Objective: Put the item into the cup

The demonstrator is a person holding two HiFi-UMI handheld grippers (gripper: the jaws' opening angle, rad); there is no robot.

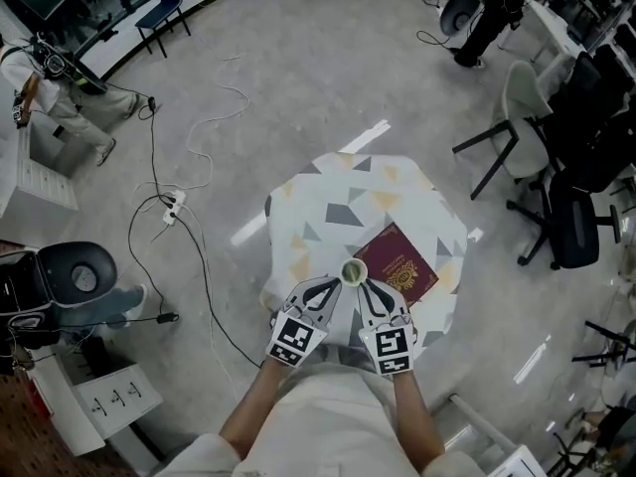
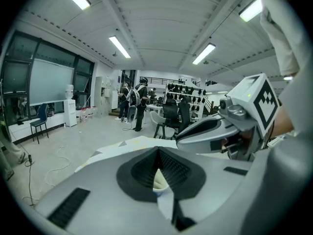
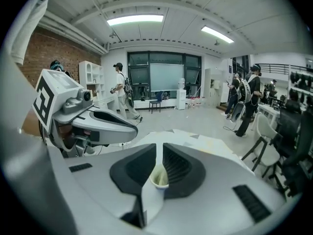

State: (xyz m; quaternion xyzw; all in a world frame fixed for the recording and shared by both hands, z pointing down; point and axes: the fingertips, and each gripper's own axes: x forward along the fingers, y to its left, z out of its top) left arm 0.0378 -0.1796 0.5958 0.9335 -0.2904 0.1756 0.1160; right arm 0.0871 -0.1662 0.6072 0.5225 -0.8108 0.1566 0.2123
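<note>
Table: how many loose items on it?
2. A cup near the table's near edge, at the tips of the left gripper and right gripper; a red booklet just right of it. The grippers may hide something small.

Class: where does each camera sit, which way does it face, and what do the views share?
Head view: person's head, facing steeply down at table, cup, maroon booklet; arms, left gripper, right gripper show.
Left gripper view: on left gripper, along its jaws, shut on the cup; right gripper at right.
Right gripper view: on right gripper, along its jaws, shut on the cup; left gripper at left.
Shared: the cup, in all three.
</note>
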